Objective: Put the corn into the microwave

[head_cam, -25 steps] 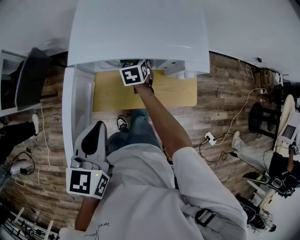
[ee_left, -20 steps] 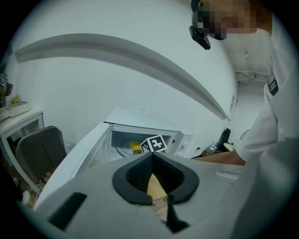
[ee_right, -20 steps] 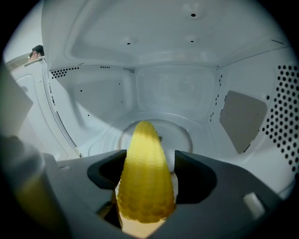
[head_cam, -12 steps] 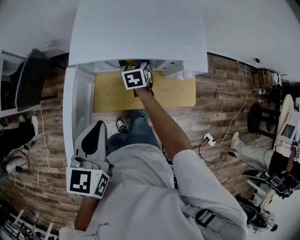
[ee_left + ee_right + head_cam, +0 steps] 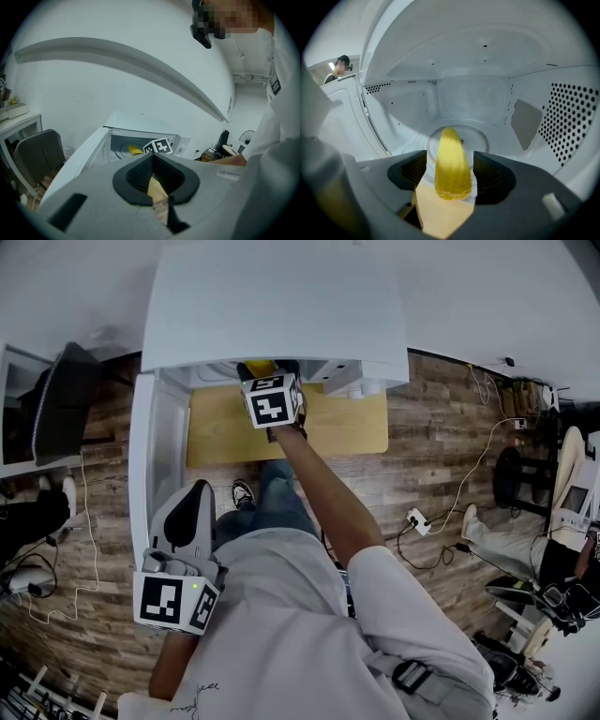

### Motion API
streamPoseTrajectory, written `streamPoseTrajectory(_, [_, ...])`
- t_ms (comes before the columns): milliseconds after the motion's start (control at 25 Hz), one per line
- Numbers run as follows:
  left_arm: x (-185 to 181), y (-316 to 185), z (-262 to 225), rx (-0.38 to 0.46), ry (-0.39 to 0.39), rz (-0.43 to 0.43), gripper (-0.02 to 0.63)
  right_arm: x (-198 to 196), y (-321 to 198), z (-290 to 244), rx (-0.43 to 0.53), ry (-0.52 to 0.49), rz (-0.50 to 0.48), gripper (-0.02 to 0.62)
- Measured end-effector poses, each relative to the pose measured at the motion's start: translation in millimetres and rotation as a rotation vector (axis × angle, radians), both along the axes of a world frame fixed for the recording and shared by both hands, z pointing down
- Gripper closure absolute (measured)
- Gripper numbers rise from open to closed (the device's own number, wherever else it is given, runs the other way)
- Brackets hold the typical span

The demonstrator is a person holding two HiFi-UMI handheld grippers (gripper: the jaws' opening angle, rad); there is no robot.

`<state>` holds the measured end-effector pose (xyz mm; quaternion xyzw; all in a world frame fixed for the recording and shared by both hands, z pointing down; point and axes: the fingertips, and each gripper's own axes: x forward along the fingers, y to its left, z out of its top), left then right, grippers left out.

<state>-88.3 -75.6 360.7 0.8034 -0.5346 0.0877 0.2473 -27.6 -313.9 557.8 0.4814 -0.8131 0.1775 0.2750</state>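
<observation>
White microwave (image 5: 473,101) holds ribbed yellow corn (image 5: 452,164), tip on round glass plate (image 5: 480,137). Right gripper (image 5: 449,172) jaws just spread wide, flanking corn untouched. Left gripper (image 5: 151,160) pads together, empty.

Bright, even light filled all three views. In the head view the white microwave (image 5: 277,306) top was nearly washed out. Straight lines bowed strongly toward the edges, and both gripper views faded to black corners. Inside the cavity the light was soft and pale. The corn (image 5: 452,164) looked fairly sharp, while the right tool (image 5: 451,174), close to the lens, was blurred and dim.
</observation>
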Motion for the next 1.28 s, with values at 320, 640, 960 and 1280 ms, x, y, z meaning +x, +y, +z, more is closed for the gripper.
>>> streamPoseTrajectory(320, [-2.7, 4.0, -3.6, 0.021, 0.003, 0.001, 0.617, 6.7, 14.2, -11.6, 0.009, -0.026, 0.018, 0.279])
streamPoseTrajectory(640, [-3.2, 4.2, -7.8, 0.047, 0.012, 0.012, 0.617, 12.3, 29.7, -26.8, 0.017, -0.075, 0.029, 0.305])
streamPoseTrajectory(960, [-3.7, 7.4, -9.7, 0.063, 0.017, 0.025, 0.618, 20.8, 51.7, -39.3, 0.001, -0.116, 0.040, 0.335])
streamPoseTrajectory(1280, [-4.1, 10.1, -16.2, 0.085, 0.016, 0.033, 0.618, 32.8, 74.6, -54.0, -0.018, -0.158, 0.059, 0.359])
